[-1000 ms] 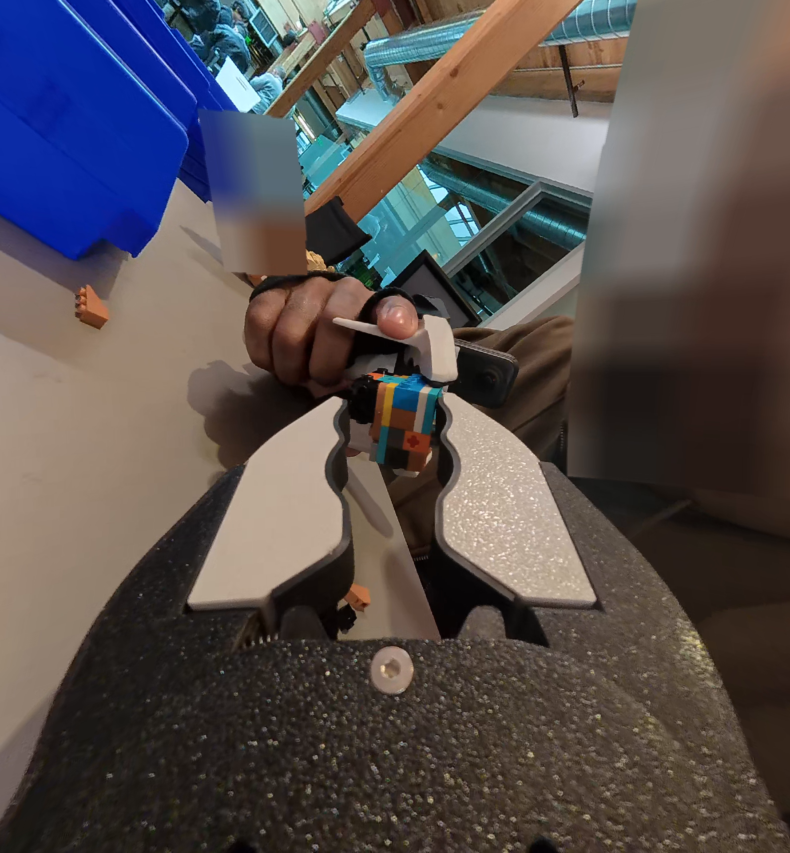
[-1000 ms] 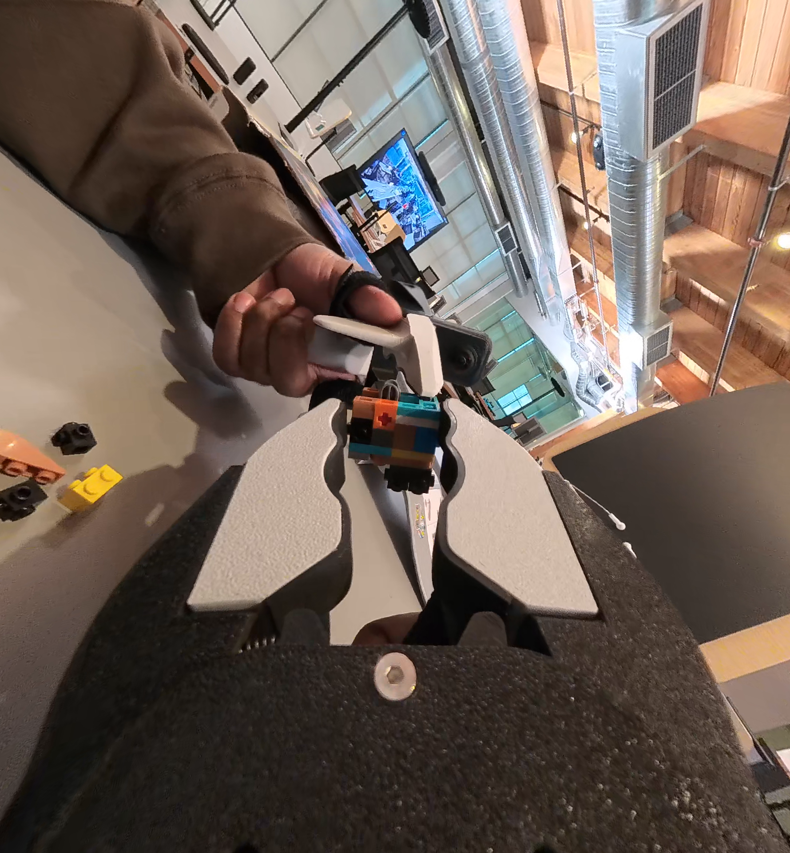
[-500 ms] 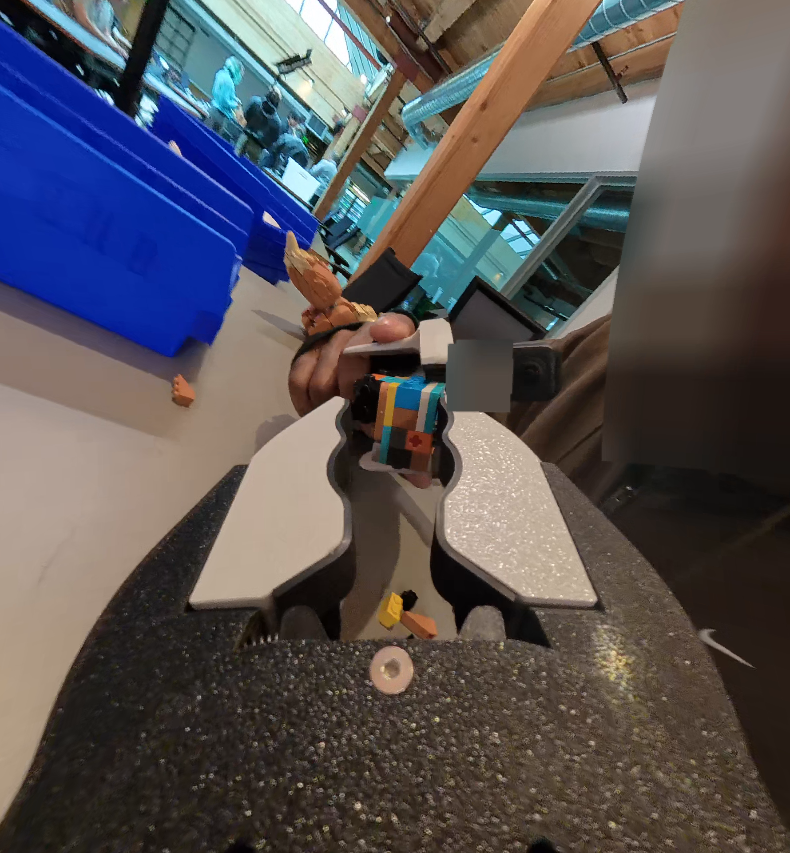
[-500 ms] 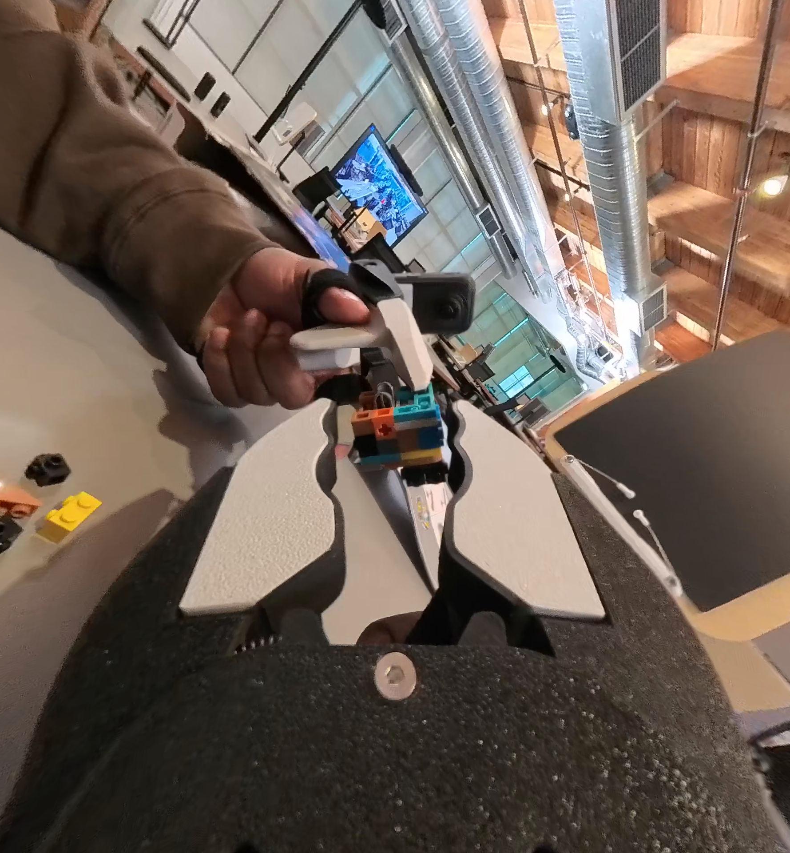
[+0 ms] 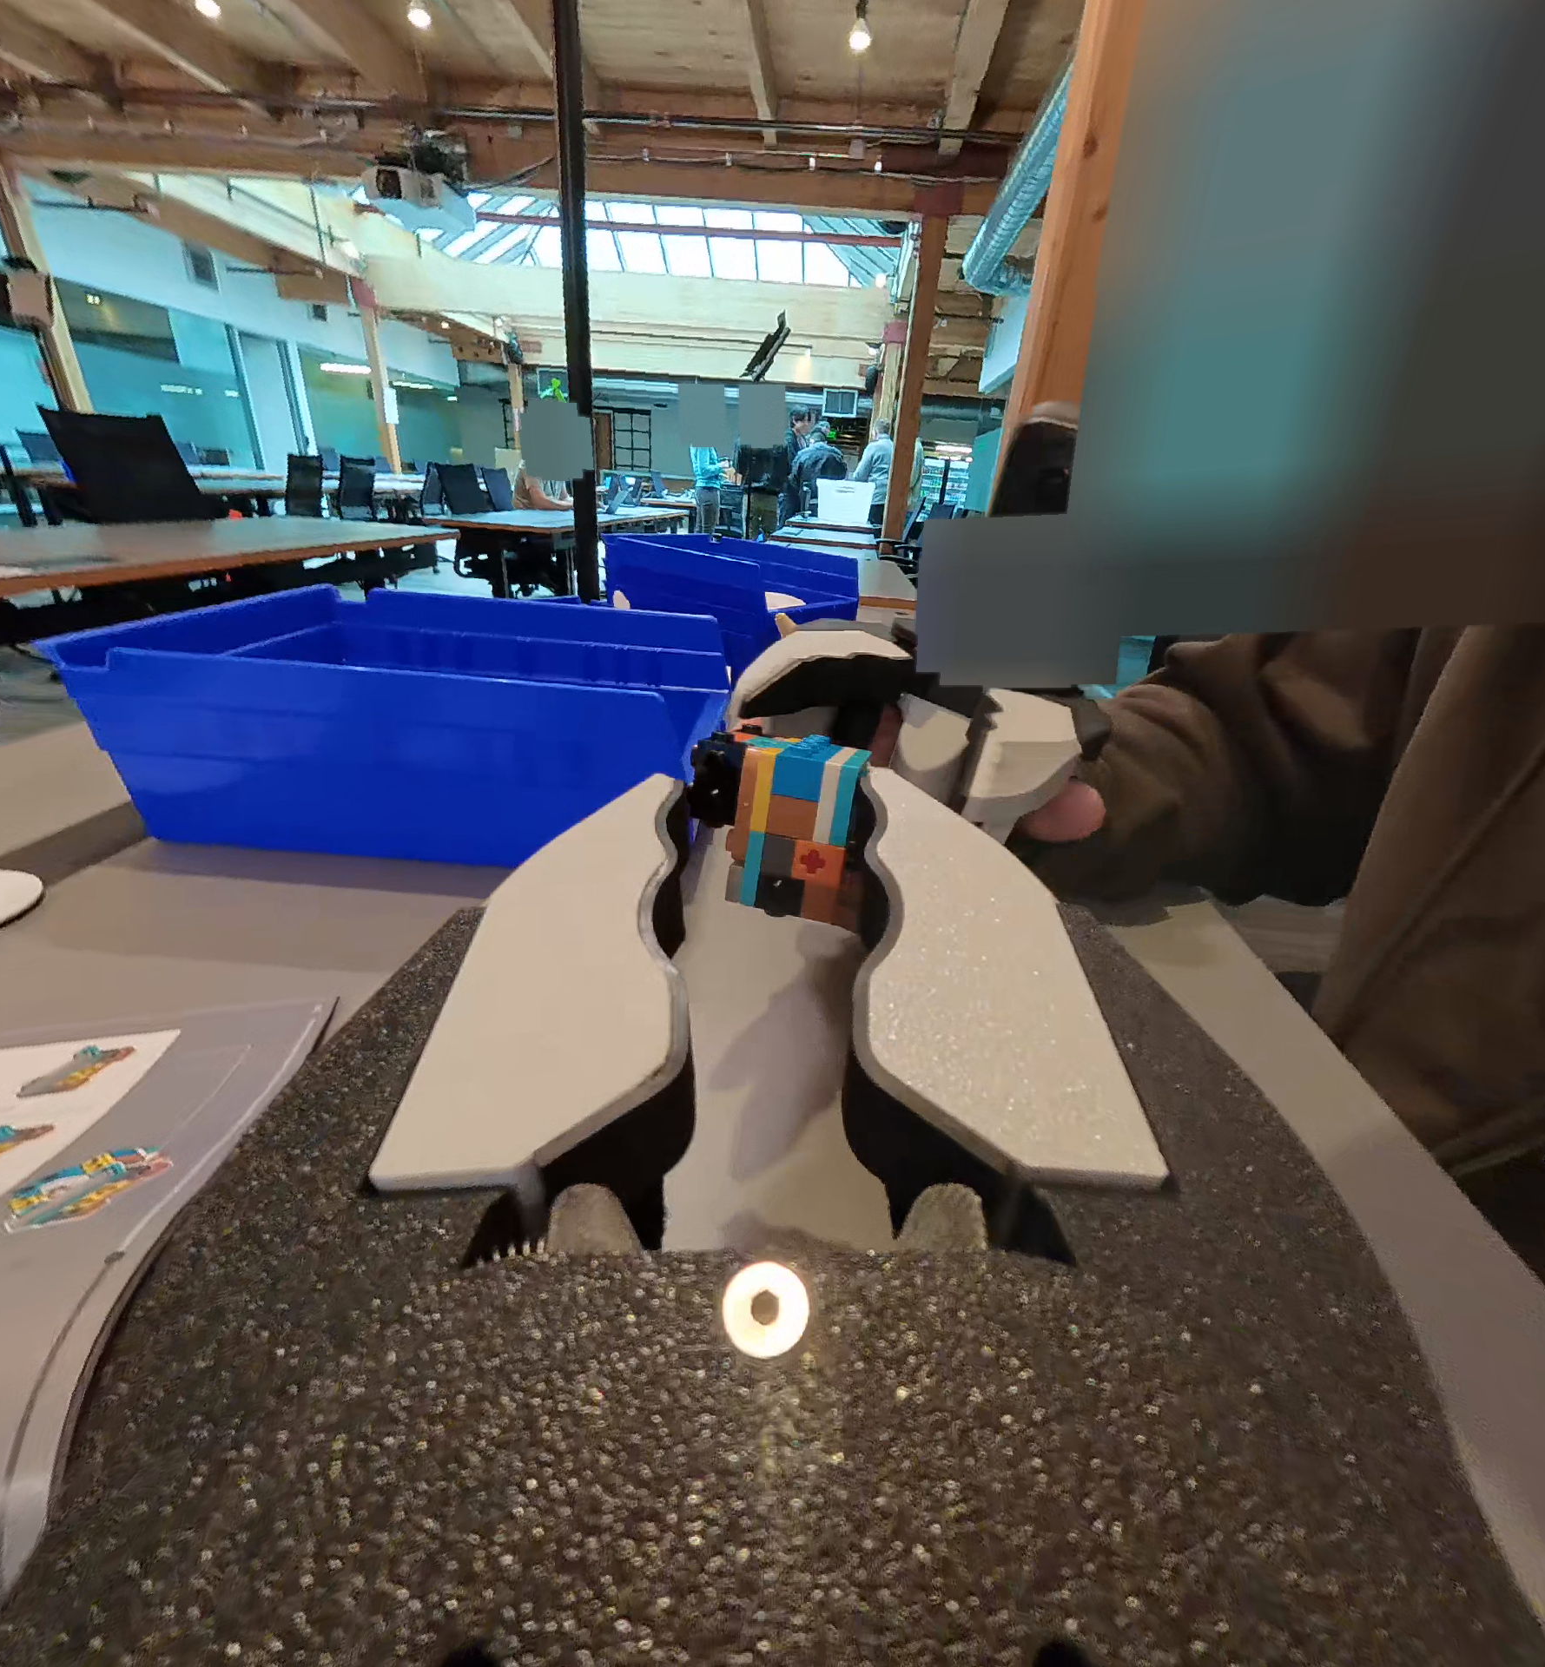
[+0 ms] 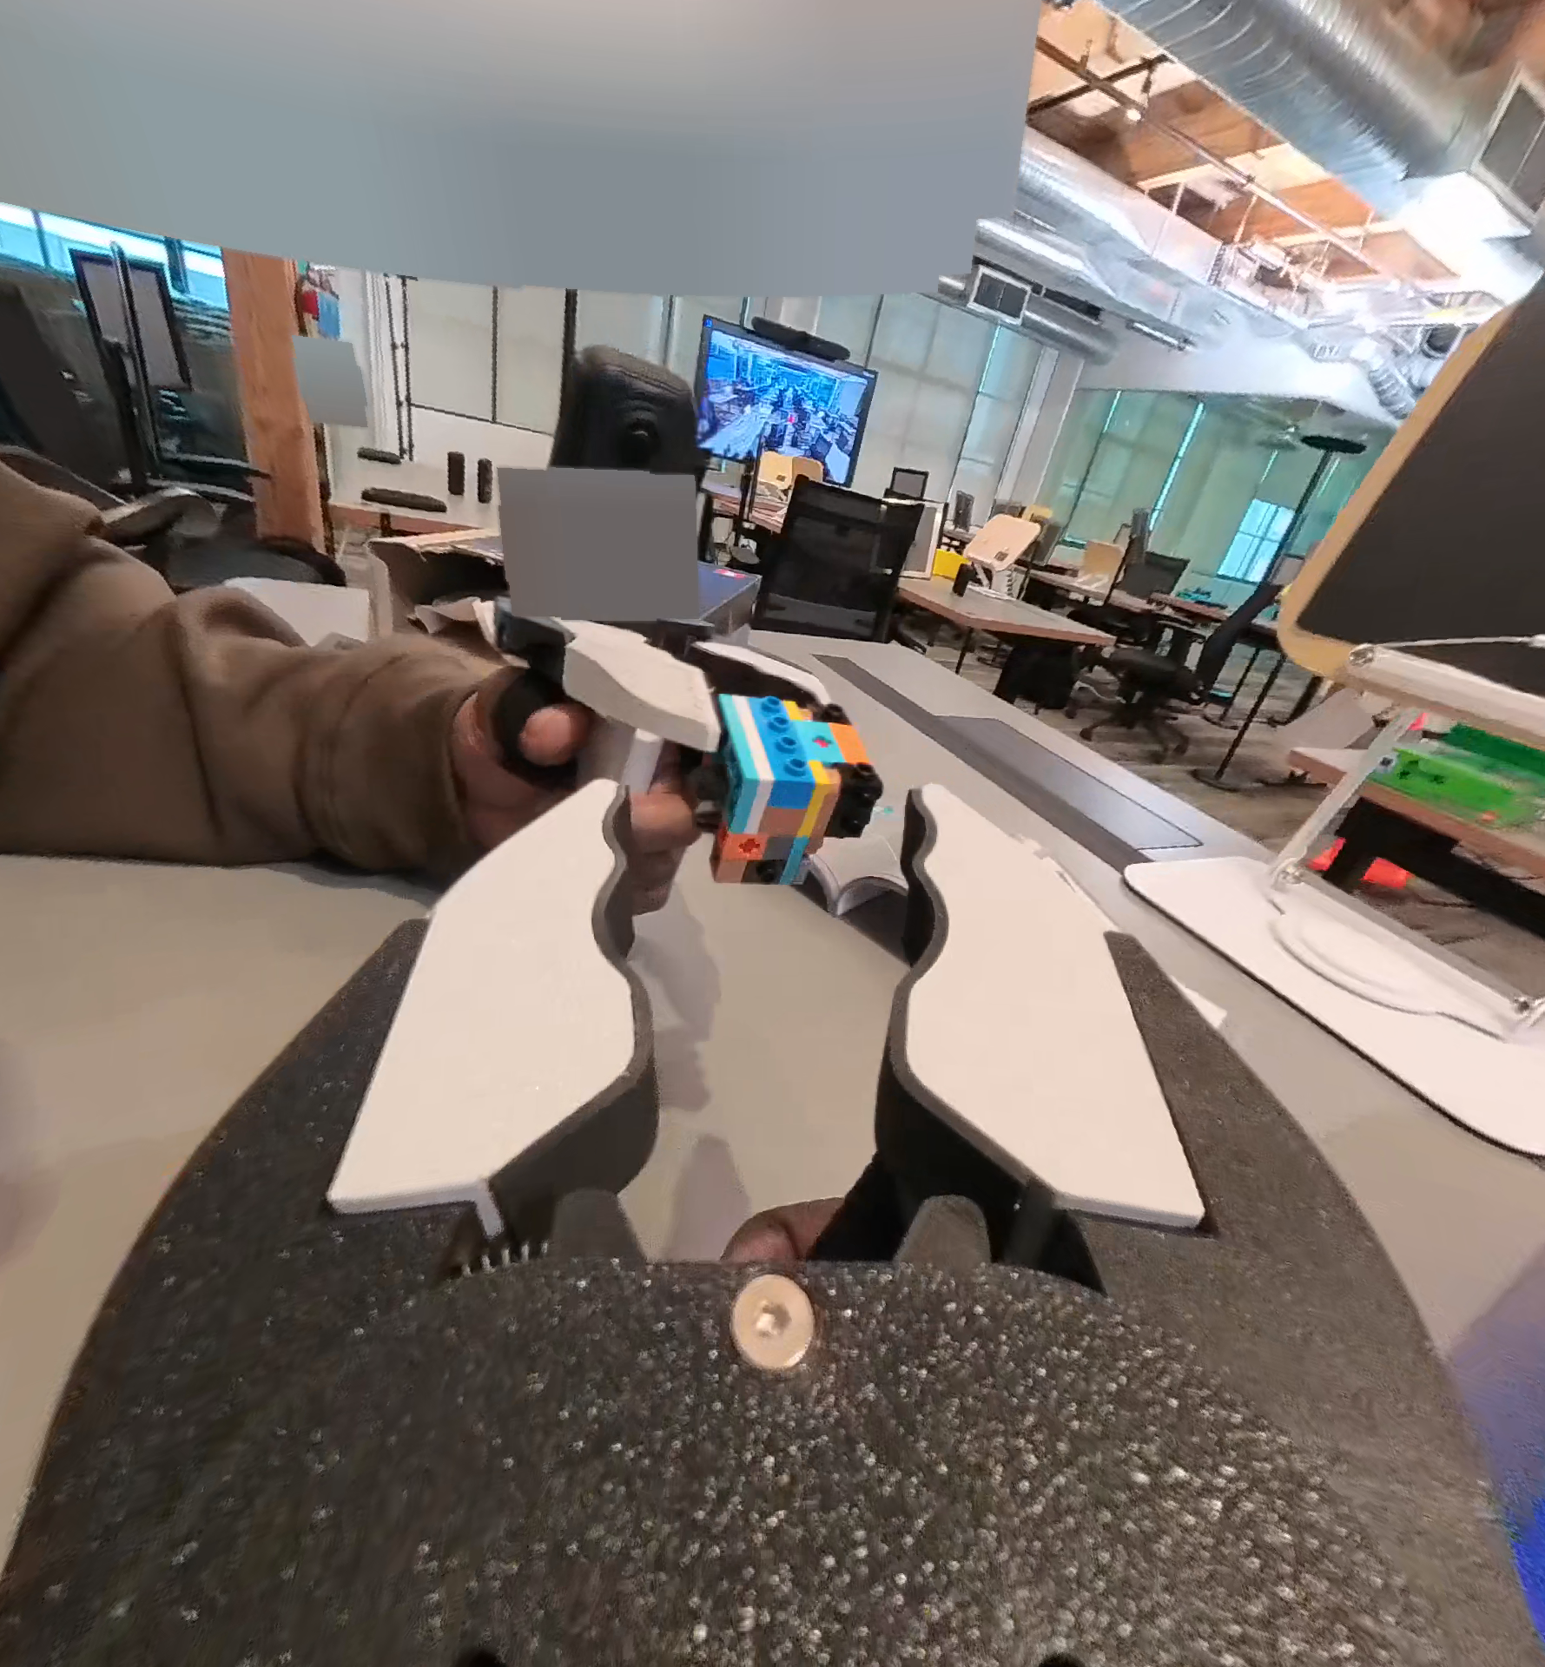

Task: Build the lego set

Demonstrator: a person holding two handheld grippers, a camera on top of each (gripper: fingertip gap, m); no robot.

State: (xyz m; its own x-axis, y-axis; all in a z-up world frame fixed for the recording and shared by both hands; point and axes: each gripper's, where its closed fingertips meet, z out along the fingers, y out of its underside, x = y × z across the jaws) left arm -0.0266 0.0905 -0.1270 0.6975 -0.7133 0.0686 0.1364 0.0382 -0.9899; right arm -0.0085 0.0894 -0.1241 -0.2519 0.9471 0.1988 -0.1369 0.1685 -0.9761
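Note:
A multicoloured lego block of teal, orange, blue, yellow and black bricks (image 5: 791, 825) sits between the pads of my left gripper (image 5: 773, 803), which is shut on it and holds it above the grey table (image 5: 209, 911). In the right wrist view the same block (image 6: 782, 785) hangs from the left gripper's white fingers (image 6: 651, 690), with a person's hand behind. My right gripper (image 6: 764, 798) is open, with a clear gap between each pad and the block. It also shows in the left wrist view (image 5: 895, 713), just beyond the block.
Blue bins (image 5: 389, 722) stand on the table behind the block. An instruction sheet (image 5: 47, 1128) lies at the left. A white stand base (image 6: 1382, 974) carrying a dark screen (image 6: 1472, 541) is at the right. An open booklet (image 6: 859, 879) lies under the block. A brown sleeve (image 6: 164, 722) reaches in from the left. Left and right tips are no more than a few centimetres apart.
My right gripper's jaws opened off the block and let go of it. My left gripper kept its hold. Both grippers swung round to a more level pose.

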